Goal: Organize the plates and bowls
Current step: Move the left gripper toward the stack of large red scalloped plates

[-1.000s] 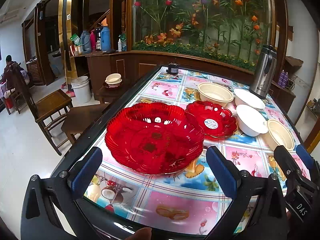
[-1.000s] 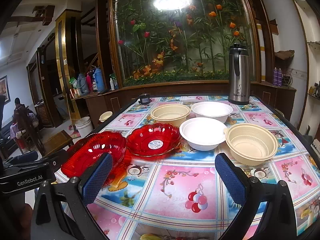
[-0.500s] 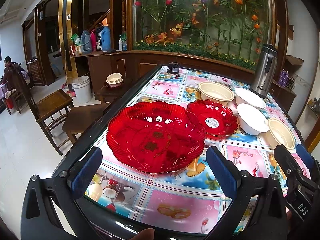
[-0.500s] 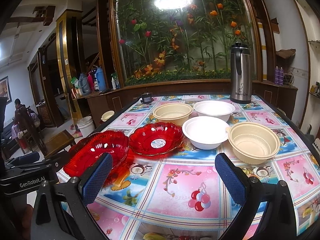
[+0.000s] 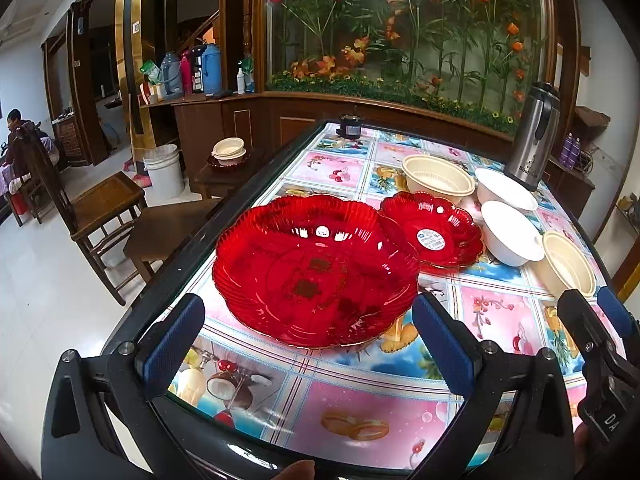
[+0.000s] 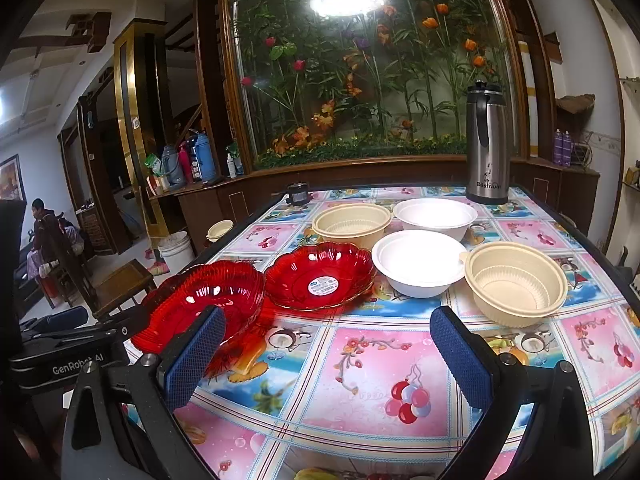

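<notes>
On the table (image 5: pixel 360 400), a ribbed, glossy red plate (image 5: pixel 316 272) between the left gripper's (image 5: pixel 308 344) wide-apart fingers.

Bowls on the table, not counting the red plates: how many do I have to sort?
4. Near cream bowl at right front, far cream bowl behind the small red plate, near white bowl between them, far white bowl before the flask. None appear hidden.

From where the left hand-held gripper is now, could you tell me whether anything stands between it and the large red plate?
Nothing visible does. The left hand-held gripper is open, and the large red plate lies straight ahead of its fingers, with only bare tablecloth between. The small red plate sits beyond it, to the right.
</notes>
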`<state>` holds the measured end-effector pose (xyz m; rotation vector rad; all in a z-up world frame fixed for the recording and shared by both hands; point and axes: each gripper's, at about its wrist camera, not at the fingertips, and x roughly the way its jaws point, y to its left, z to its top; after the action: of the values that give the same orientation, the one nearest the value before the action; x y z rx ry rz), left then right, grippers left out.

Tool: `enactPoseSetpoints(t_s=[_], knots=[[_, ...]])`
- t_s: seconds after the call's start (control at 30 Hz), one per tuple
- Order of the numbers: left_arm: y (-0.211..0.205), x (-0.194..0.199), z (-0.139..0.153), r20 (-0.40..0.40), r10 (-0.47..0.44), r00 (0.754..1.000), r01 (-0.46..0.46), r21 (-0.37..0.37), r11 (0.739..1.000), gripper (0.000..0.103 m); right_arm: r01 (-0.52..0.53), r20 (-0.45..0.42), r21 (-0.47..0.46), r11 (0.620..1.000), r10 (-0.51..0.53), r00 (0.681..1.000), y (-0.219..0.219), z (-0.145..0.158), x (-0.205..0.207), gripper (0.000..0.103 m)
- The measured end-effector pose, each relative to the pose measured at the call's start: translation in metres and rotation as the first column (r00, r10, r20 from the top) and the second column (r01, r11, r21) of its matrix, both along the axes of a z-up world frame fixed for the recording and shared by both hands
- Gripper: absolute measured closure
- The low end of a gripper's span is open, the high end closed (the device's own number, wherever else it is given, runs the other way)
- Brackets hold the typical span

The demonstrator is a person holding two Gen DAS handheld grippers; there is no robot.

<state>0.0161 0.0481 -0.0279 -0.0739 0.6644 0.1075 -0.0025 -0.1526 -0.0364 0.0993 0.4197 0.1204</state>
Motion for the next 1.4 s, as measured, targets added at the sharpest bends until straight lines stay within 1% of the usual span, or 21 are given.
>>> enactPoseSetpoints(t_s=[0.1,0.4,0.57,0.7,0.97,1.1,1.4], knots=[[-0.001,-0.002,0.001,0.009,0.005,1.000,-0.005,0.007,1.000,0.000,-0.005,-0.001,0.000,1.000,0.005,1.000,-0.002,0.000,0.000,0.000],[-0.006,0.000,-0.002,-0.002,-0.022,1.000,0.022,0.029,0.999,0.000,0.002,0.002,0.011,1.000,-0.002,1.000,-0.008,0.000,0.000,0.000],[-0.003,0.002,-0.003,-0.008,-0.016,1.000,0.016,0.028,0.999,0.000,0.000,-0.005,0.015,1.000,0.000,1.000,-0.008,0.000,0.001,0.000],[0.005,0.006,-0.007,-0.018,0.003,1.000,-0.003,0.016,1.000,0.000,-0.014,-0.010,0.012,1.000,0.014,1.000,-0.002,0.000,0.003,0.000],[0.022,0.009,-0.012,-0.038,0.039,0.998,-0.040,-0.003,0.999,0.000,-0.058,0.003,-0.032,0.998,0.058,0.998,0.025,0.003,0.007,0.000],[0.021,0.009,-0.014,-0.042,0.035,0.998,-0.035,-0.001,0.999,0.000,-0.067,-0.001,-0.047,0.997,0.067,0.998,0.030,0.001,0.007,0.000],[0.015,0.008,-0.015,-0.053,0.012,0.999,-0.011,0.011,1.000,0.000,-0.058,-0.003,-0.039,0.998,0.058,0.998,0.028,-0.001,0.007,0.000]])
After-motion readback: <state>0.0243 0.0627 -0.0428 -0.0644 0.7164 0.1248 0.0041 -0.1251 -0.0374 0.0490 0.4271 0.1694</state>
